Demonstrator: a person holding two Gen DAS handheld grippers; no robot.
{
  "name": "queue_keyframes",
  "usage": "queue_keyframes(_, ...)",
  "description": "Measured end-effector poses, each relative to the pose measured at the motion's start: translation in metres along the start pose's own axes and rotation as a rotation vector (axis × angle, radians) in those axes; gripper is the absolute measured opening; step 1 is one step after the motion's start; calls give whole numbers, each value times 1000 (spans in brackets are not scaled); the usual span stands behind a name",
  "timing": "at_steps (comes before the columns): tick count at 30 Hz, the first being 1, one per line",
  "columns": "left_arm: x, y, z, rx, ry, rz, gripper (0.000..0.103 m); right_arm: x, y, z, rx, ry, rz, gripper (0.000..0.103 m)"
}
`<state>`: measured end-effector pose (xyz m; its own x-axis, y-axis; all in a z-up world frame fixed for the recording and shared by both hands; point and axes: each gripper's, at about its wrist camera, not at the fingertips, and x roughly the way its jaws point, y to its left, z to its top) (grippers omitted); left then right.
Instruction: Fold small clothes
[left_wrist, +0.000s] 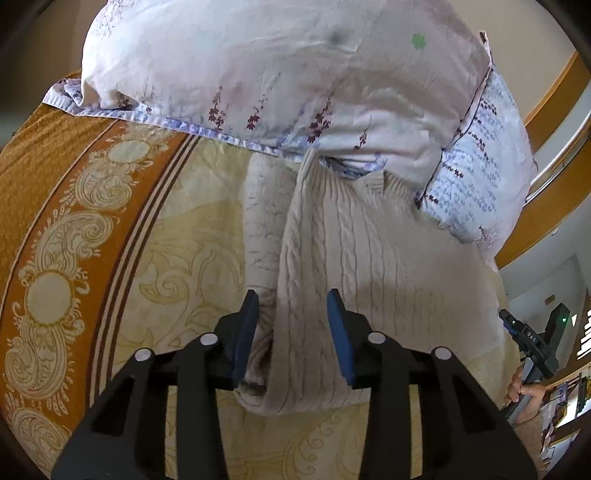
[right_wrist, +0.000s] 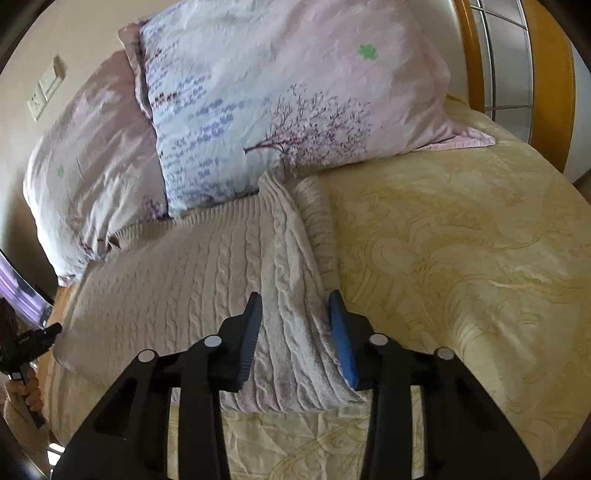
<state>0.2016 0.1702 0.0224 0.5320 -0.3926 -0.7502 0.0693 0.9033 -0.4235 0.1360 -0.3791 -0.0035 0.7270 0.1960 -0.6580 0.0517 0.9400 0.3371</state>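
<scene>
A cream cable-knit sweater (left_wrist: 369, 251) lies flat on the bed, its sides folded inward; it also shows in the right wrist view (right_wrist: 177, 266). My left gripper (left_wrist: 293, 306) is open, its blue fingers straddling the folded left edge near the sweater's bottom hem. My right gripper (right_wrist: 295, 306) is open, its fingers straddling the folded right sleeve strip (right_wrist: 291, 295) near the hem. Neither gripper is closed on the fabric. The right gripper's body shows at the edge of the left wrist view (left_wrist: 532, 339).
Two floral pillows (right_wrist: 266, 99) (left_wrist: 280, 66) rest against the sweater's top edge. A yellow patterned bedspread (right_wrist: 461, 240) with an orange border (left_wrist: 55, 206) covers the bed. A wooden headboard (right_wrist: 546, 74) stands behind. A wall socket (right_wrist: 44, 92) is at the left.
</scene>
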Motion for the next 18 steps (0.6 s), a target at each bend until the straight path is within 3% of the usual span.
queue_keyframes(2, 1, 0, -1, 2, 3, 4, 30, 2, 1, -2, -15, 2, -16, 15)
queue_keyframes(3, 1, 1, -2, 2, 4, 8, 27, 2, 1, -3, -22, 2, -19, 13)
queue_keyframes(5, 2, 3, -2, -1, 10, 12, 15, 0, 0, -4, -18, -10, -15, 12)
queue_keyframes(8, 2, 7, -3, -15, 14, 1, 9, -6, 0, -5, -13, -33, -16, 11)
queue_keyframes(15, -5, 2, -5, 24, 11, -10, 7, -30, 2, -6, 4, -79, -22, 10)
queue_keyframes(18, -7, 4, -7, 29, 13, -15, 6, -23, 2, -11, -23, -42, -98, 10)
